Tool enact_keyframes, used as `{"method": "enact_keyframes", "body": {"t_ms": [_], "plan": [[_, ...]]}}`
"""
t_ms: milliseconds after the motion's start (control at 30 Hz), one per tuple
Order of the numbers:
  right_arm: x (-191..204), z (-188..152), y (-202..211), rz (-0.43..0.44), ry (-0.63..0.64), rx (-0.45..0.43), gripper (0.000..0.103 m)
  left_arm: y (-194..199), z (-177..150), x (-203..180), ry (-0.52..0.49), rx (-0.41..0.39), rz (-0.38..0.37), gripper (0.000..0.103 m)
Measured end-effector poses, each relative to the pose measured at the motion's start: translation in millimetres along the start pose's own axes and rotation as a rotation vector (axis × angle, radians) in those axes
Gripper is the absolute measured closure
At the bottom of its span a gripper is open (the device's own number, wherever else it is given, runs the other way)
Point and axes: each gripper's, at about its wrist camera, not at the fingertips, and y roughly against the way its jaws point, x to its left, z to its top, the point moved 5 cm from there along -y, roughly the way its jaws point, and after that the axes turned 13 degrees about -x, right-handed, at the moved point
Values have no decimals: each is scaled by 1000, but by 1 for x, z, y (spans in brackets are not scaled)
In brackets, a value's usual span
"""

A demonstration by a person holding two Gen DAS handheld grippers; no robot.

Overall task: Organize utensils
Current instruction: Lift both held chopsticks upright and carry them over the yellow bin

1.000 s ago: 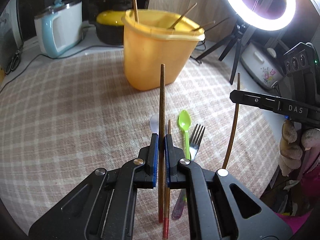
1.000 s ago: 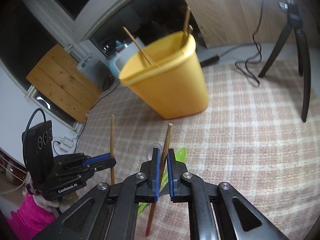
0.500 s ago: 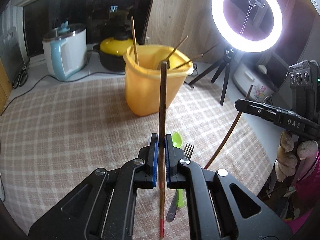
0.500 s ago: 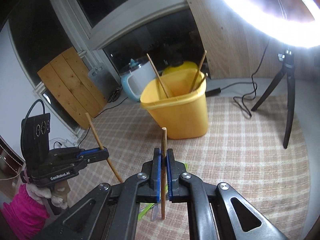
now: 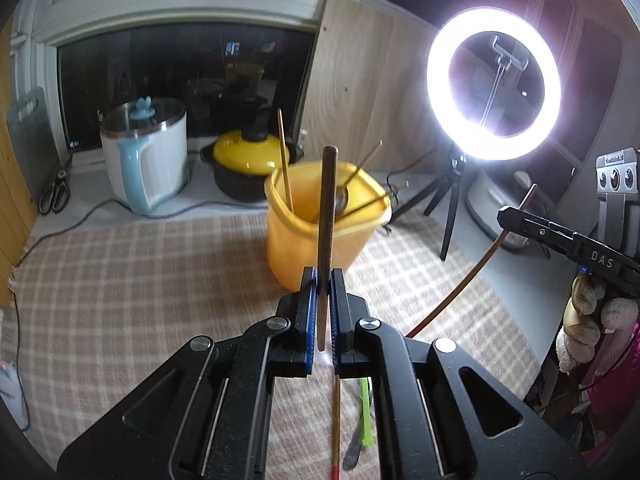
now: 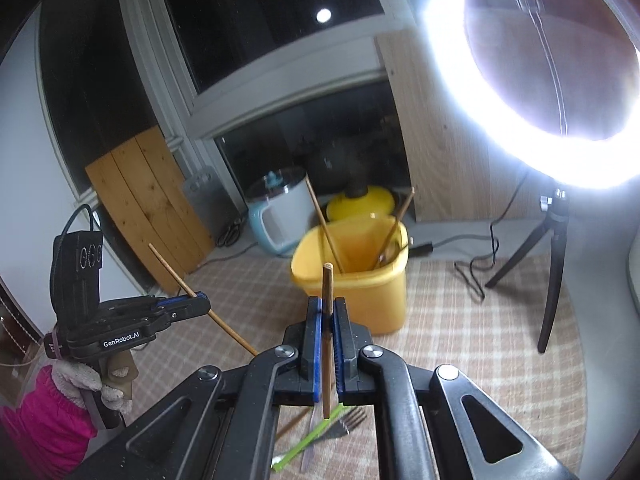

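- Both grippers, left and right, each clamp one chopstick.
- One yellow bin holds three sticks.
- Since a second ago, both have risen.

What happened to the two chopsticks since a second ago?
Both grippers went up. The left gripper lifted its chopstick off the cloth, and the right gripper raised its chopstick too, so both views now look over the yellow bucket. Nothing was let go. The fork, green spoon and one more chopstick still lie on the cloth.
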Motion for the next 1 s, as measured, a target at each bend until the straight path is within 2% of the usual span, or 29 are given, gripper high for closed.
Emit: {"method": "enact_keyframes", "body": {"t_ms": [500, 800, 1000], "plan": [[10, 63, 0, -8, 18, -137, 100, 7, 75, 9, -11, -165, -10, 99], [19, 90, -7, -18, 46, -190, 100, -12, 100, 4, -66, -189, -14, 99], [22, 107, -13, -32, 72, -226, 100, -29, 109, 6, -68, -187, -17, 99]]}}
